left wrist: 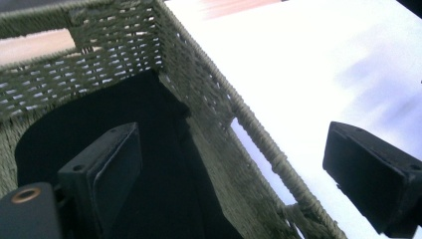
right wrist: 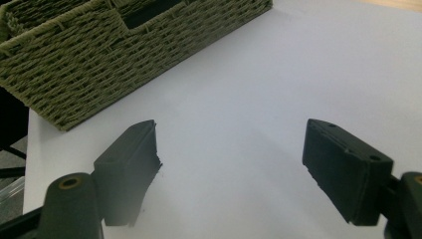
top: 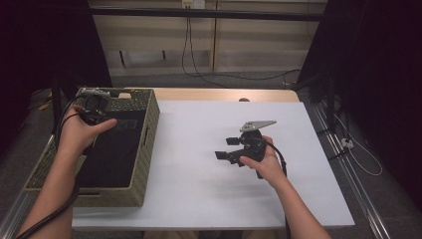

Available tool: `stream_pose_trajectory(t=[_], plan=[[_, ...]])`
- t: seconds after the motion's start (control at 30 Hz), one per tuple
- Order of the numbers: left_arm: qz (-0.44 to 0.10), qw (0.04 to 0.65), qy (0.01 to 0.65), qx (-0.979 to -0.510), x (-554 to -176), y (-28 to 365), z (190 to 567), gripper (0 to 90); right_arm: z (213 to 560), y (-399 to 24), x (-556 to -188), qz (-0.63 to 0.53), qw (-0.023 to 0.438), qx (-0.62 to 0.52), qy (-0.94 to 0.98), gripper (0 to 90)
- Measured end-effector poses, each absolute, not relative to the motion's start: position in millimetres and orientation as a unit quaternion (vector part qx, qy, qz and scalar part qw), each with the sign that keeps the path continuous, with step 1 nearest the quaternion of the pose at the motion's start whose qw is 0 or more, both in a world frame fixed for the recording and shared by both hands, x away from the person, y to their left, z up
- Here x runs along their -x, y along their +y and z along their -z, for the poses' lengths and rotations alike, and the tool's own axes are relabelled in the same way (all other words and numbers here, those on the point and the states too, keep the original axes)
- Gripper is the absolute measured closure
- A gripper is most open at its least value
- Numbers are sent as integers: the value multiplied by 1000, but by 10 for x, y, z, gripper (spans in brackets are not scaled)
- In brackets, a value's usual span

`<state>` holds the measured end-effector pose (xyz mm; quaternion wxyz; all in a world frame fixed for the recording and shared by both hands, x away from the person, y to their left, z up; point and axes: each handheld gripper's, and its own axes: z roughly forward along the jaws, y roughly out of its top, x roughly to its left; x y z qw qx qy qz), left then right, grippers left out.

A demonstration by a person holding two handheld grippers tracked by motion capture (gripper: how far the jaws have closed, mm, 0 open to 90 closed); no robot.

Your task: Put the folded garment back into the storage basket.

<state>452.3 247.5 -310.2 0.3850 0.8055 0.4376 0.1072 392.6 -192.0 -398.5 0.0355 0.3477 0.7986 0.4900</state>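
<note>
The left tongs (top: 94,107) hang open over the far end of the woven basket (top: 149,129), one jaw above its black cloth (top: 112,149) lining, the other past the rim. The right tongs (top: 226,148) stand open and empty above the white surface (top: 199,189), well apart from the basket at its left edge.
</note>
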Motion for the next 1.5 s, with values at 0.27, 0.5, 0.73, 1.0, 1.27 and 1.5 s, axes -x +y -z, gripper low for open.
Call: stream_pose_trajectory(t=[0.27,0.5,0.73,1.0,1.27,1.5], plan=[[-110,412,428,-797,-4438,2463,3113,81,4009,-1990,-3861,-486,38,-344,802,210],[-116,433,423,-788,-4368,2491,3149,76,4048,-2040,-3794,-482,36,-345,805,210],[-125,454,416,-778,-4299,2527,3181,75,4102,-2087,-3727,-480,35,-345,806,209],[-122,472,408,-772,-4265,2515,3233,71,4102,-2155,-3655,-484,38,-345,803,208],[-139,485,399,-766,-4243,2462,3297,63,4123,-2247,-3609,-487,41,-345,801,208],[-142,499,395,-758,-4209,2478,3348,58,4160,-2310,-3570,-484,38,-348,802,205]])
